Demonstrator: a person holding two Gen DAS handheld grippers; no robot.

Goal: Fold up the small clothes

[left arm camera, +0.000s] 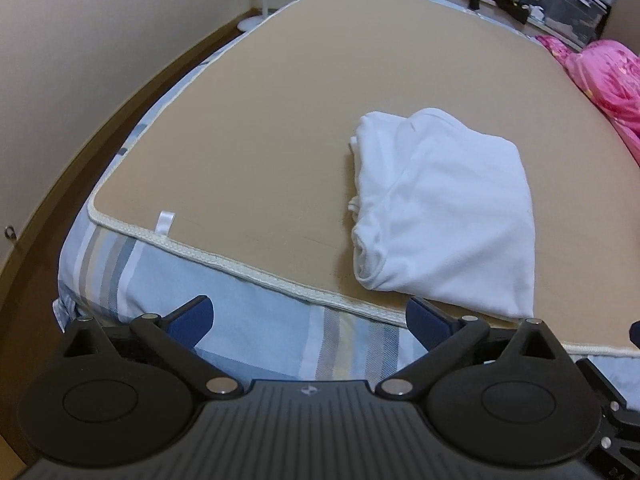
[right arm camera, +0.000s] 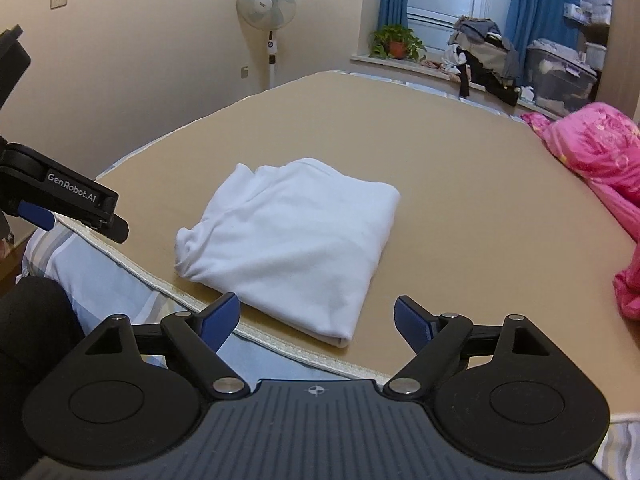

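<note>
A white garment [left arm camera: 444,216] lies folded into a compact bundle on the tan mat [left arm camera: 260,128] near the bed's front edge; it also shows in the right wrist view [right arm camera: 292,240]. My left gripper [left arm camera: 310,316] is open and empty, held over the striped sheet just left of and in front of the garment. My right gripper [right arm camera: 316,320] is open and empty, right in front of the garment's near edge. The left gripper also shows from the side in the right wrist view [right arm camera: 80,208].
The tan mat [right arm camera: 460,184] covers a bed with a striped blue sheet [left arm camera: 160,280]. A pink quilt [right arm camera: 596,160] lies bunched at the right. A standing fan [right arm camera: 267,20], a potted plant [right arm camera: 396,42], a clothes pile and storage bins [right arm camera: 560,72] stand beyond the far edge.
</note>
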